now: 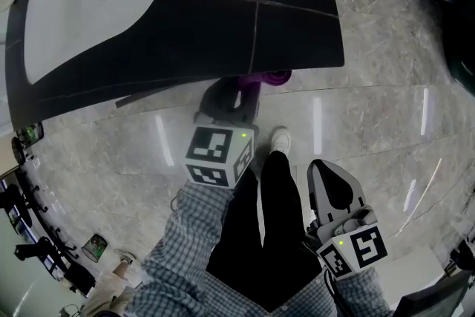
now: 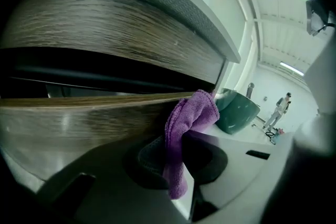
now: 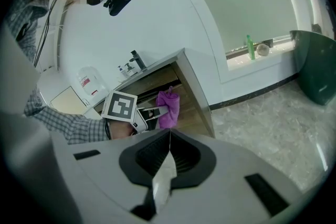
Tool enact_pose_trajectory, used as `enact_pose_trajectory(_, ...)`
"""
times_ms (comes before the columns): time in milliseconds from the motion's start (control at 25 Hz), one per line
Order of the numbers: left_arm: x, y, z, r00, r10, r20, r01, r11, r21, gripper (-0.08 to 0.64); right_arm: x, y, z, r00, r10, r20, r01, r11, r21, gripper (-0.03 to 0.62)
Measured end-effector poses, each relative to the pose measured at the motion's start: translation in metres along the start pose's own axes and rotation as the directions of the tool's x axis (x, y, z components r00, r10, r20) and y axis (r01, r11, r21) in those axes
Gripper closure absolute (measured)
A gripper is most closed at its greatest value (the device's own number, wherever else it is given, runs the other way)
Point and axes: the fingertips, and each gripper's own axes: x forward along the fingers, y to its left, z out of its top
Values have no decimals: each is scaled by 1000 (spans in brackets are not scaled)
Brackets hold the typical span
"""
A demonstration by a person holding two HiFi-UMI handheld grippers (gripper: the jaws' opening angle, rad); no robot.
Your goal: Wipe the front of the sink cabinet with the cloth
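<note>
- Head view: the left gripper (image 1: 249, 89) reaches under the overhang of a dark stone countertop (image 1: 223, 4), with a purple microfibre cloth (image 1: 269, 77) at its tip against the sink cabinet below. The right gripper (image 1: 325, 173) hangs well apart beside the person's dark trouser leg (image 1: 271, 219), above a glossy marble-patterned floor (image 1: 386, 100).
- Left gripper view: the jaws are clamped on the purple cloth (image 2: 186, 123), whose bunched top presses on the wood-grain front of the sink cabinet (image 2: 94, 118), just under a dark horizontal gap. A dark green bin (image 2: 237, 111) stands beyond the cabinet's corner.
- Right gripper view: the right gripper's jaws (image 3: 167, 162) are drawn together with nothing held. Past them, the left gripper (image 3: 157, 111) holds the cloth (image 3: 168, 104) to the cabinet front (image 3: 189, 105), near its right-hand corner. A green bottle (image 3: 250, 47) stands on a window ledge.
</note>
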Motion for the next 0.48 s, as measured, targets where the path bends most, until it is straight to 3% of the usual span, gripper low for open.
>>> enact_pose_trajectory(480,-40,53,-15,994,112,8,-111,992,-61,506,14,31,-6,999,40,-26,-41,998,-37,575)
